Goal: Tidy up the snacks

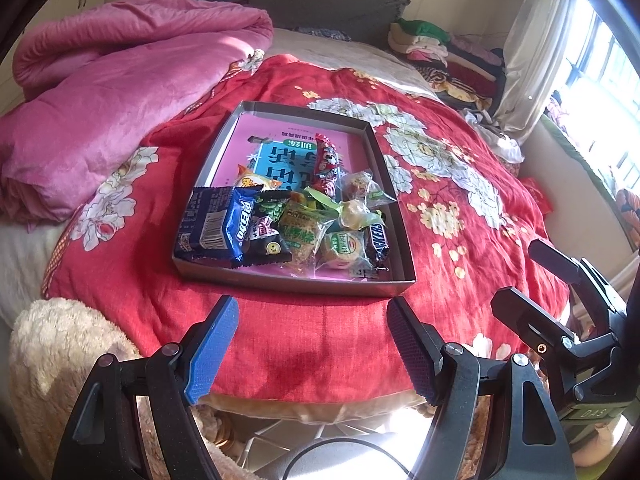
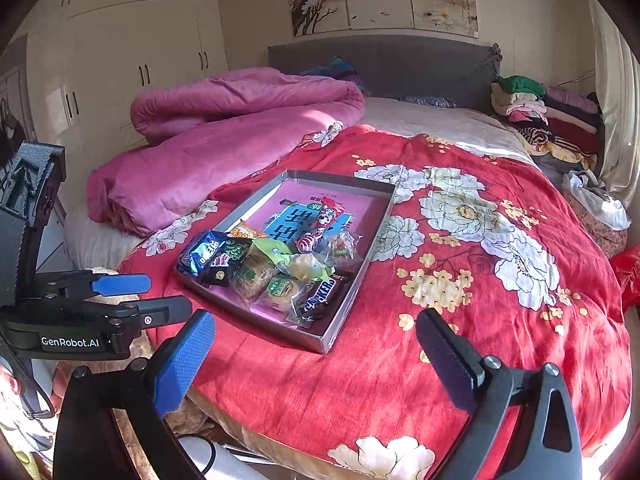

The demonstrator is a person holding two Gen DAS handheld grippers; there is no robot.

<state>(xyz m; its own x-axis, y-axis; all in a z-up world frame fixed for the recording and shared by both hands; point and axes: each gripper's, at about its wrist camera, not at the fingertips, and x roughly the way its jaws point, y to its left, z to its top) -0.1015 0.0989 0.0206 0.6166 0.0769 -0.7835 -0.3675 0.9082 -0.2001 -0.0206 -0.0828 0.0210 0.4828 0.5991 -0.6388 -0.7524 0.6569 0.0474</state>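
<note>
Bedding takes up most of both views: a red floral quilt [image 1: 320, 340] is spread flat across the bed, with a pink blanket [image 1: 120, 92] bundled to the far left and folded clothes [image 2: 540, 116] stacked by the headboard. The flat quilt probably serves as the work surface, since it gives the box a level spot within reach of both hands.

On the quilt sits a shallow grey cardboard tray [image 1: 394, 200], its floor pink with a blue printed panel. The snacks are all inside it, crowded toward the near end, which leaves the far end bare; I judge the sorting either finished or not yet begun, and cannot tell which.

Largest among them is a blue Oreo pack [image 1: 218, 224], lying against the near-left wall. Beside it lies a dark green-and-black packet [image 1: 268, 228], then a clear-wrapped rice crisp bar [image 1: 300, 236] and a round pastry in a green wrapper [image 1: 342, 246]. A Snickers bar [image 2: 320, 294] rests in the near-right corner, partly over its neighbours. A red striped candy stick [image 1: 326, 164] lies farther back.

The left gripper [image 1: 312, 352] hangs short of the tray, jaws spread wide, holding nothing. The right gripper [image 2: 316, 354] hovers likewise, wide apart and empty.
</note>
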